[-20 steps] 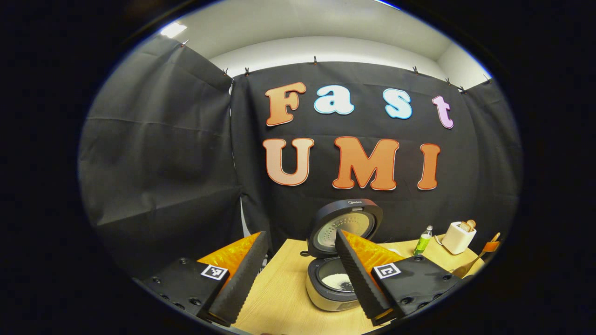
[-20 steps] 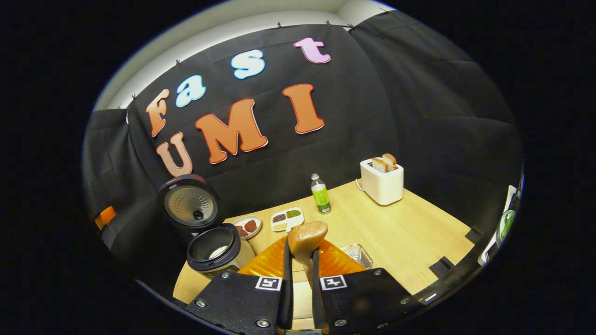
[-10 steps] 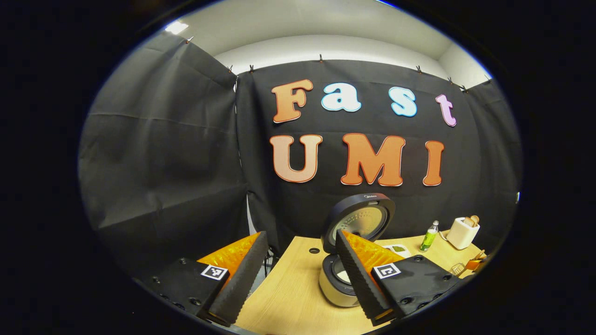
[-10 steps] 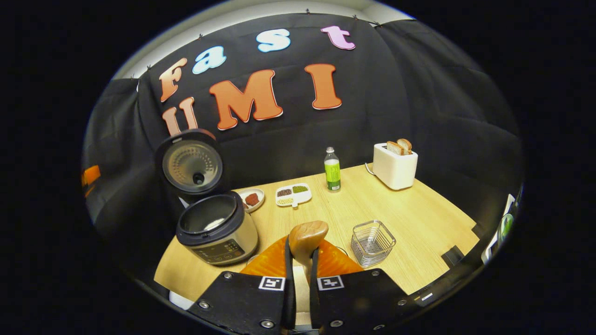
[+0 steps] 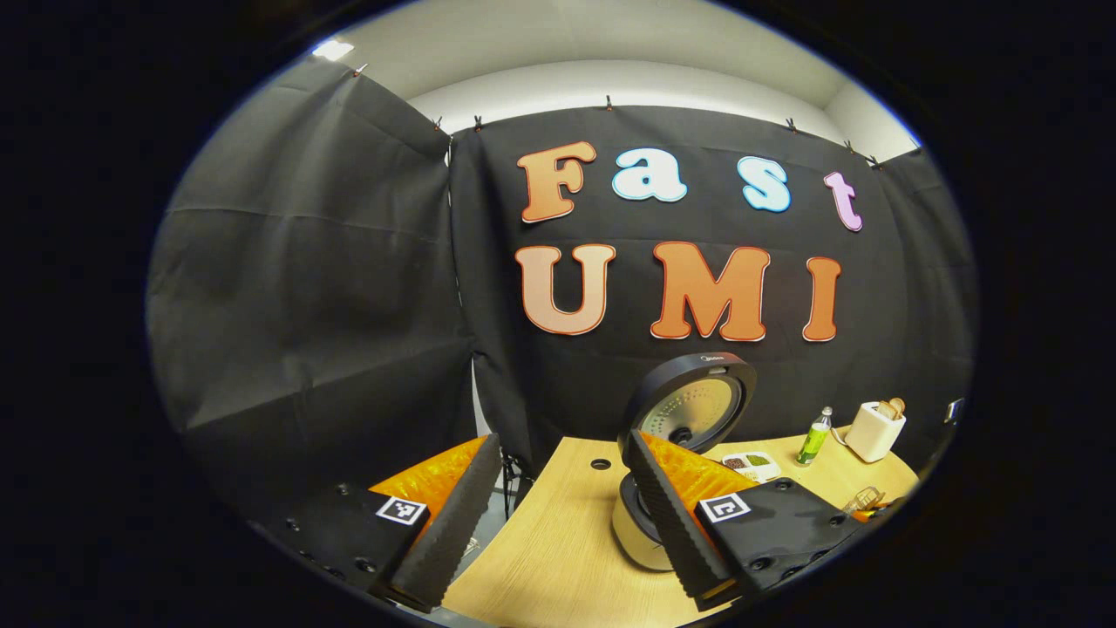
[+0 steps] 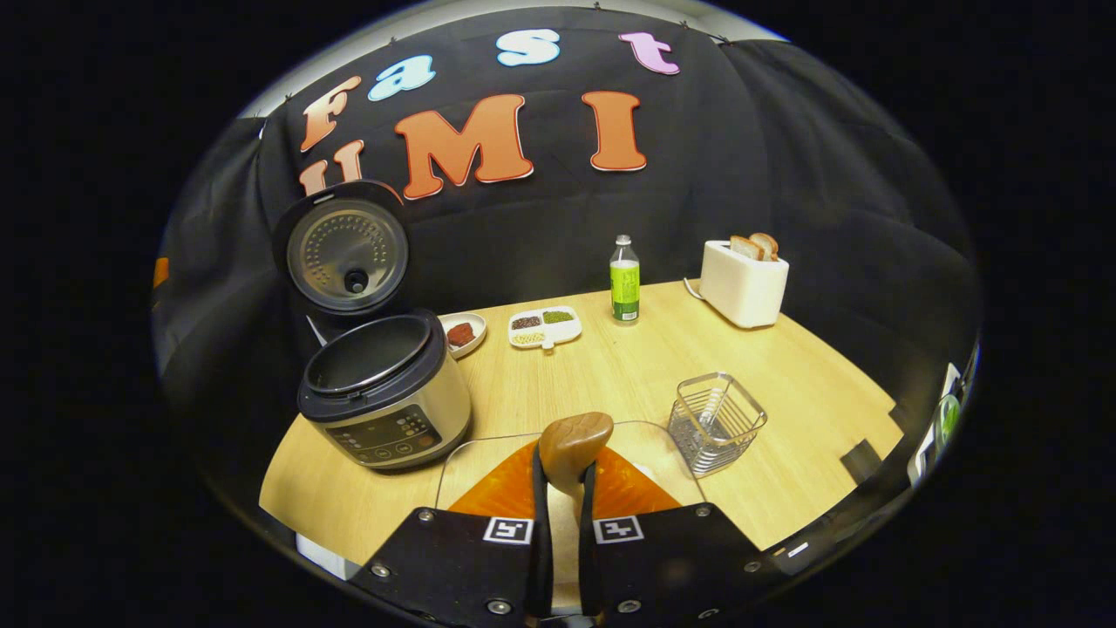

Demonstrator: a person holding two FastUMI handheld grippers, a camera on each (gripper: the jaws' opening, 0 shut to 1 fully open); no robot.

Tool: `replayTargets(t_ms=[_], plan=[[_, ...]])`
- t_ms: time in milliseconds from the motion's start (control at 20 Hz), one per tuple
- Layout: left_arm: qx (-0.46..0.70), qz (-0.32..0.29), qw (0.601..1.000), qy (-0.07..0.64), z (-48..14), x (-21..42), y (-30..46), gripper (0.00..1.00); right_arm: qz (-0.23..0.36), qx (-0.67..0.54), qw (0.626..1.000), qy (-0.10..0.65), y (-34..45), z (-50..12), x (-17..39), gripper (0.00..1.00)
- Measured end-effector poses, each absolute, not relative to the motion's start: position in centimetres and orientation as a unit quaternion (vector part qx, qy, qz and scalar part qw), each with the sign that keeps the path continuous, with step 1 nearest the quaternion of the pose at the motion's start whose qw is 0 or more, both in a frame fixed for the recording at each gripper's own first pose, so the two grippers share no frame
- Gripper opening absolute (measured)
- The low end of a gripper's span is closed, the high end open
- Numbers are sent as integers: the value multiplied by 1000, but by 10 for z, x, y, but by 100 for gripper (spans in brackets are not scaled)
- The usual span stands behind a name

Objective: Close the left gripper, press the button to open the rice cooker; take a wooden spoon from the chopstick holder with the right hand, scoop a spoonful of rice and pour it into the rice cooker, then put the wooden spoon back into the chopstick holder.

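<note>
The right gripper (image 6: 559, 488) is clamped with both fingers on the neck of the wooden spoon (image 6: 573, 443), held level and pointing forward. The left gripper (image 5: 558, 506) hangs with its jaws spread wide, nothing between them, tipped slightly upward.

Lid-up rice cooker (image 6: 384, 392) at table's left, wooden spoon (image 6: 574, 440) raised, empty wire chopstick holder (image 6: 717, 422) rightward

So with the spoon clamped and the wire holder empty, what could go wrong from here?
The wooden spoon sits in the right gripper bowl-forward, so lowering it may need a turn. The chopstick holder looks light and may tip or slide. The glass container just beneath could get knocked.
</note>
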State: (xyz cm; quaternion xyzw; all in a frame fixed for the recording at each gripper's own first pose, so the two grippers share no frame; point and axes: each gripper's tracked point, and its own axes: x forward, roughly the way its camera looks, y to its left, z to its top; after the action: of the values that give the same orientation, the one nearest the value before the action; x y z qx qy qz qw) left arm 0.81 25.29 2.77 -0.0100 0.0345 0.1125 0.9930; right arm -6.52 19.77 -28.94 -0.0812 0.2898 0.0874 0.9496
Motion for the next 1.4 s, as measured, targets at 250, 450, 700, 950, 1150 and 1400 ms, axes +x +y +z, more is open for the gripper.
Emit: replayTargets(t_ms=[250,450,700,950,1150,1400], plan=[[-9,113,993,35,27,9,251,94,103,22,943,316,226,-304,-73,11],[-12,105,994,37,25,13,245,94,91,86,937,326,216,-305,-68,11],[-12,102,994,32,30,12,241,94,54,215,909,353,190,-308,-60,11],[-13,105,994,28,34,11,243,98,29,334,868,366,168,-306,-62,11],[-12,103,994,24,38,9,241,97,14,399,846,354,150,-295,-60,11],[-17,103,994,22,40,10,240,98,13,432,835,341,143,-281,-57,11]])
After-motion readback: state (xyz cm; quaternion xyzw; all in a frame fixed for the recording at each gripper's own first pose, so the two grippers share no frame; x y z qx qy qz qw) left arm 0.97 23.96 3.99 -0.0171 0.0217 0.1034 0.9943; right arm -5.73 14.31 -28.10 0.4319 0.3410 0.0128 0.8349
